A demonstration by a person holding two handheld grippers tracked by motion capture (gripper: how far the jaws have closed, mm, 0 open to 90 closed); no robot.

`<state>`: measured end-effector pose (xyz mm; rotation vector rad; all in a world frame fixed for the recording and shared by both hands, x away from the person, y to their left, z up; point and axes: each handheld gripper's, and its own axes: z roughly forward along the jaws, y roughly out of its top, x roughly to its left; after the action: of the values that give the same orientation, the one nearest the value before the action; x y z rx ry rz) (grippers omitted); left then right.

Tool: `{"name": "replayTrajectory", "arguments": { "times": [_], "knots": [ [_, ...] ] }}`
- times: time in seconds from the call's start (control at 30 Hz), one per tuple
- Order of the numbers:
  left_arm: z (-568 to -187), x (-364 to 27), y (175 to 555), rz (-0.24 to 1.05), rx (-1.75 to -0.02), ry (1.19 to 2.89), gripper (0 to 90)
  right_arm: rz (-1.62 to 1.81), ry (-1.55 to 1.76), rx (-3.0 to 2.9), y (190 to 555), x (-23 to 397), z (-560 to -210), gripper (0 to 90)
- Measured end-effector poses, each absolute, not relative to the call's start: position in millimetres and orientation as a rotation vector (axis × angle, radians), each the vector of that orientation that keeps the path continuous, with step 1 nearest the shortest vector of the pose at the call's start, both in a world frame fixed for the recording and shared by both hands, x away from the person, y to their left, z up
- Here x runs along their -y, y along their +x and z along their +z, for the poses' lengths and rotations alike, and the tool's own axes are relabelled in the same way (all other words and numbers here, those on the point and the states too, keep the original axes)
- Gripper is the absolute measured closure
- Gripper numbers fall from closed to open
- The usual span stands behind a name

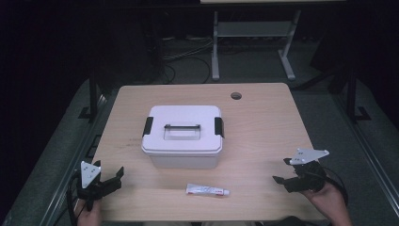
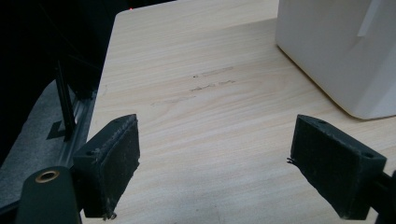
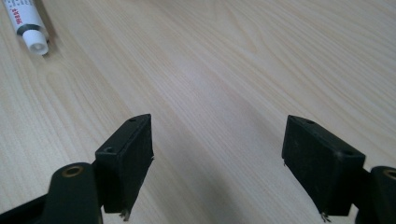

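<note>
At the near edge of the pale wooden table [image 1: 263,122], the left gripper [image 1: 112,179] and right gripper [image 1: 281,170] both gape wide, gripping nothing. Between them lies a small white tube with a white cap [image 1: 207,190], touching neither. Beyond it stands a closed white plastic box with black side latches [image 1: 183,135].

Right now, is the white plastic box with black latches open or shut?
Shut: the white plastic box has its lid seated flat, handle folded down, both black latches down.
</note>
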<state>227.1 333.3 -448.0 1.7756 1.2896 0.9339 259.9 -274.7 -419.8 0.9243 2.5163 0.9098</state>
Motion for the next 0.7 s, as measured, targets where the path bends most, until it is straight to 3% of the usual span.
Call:
{"name": "replayTrajectory", "arguments": {
  "times": [0.7],
  "knots": [
    [-448, -331, 228, 0.930, -1.260, 1.788, 15.0, 0.760, 0.804, -2.665, 279, 260, -399, 22.4]
  ]
}}
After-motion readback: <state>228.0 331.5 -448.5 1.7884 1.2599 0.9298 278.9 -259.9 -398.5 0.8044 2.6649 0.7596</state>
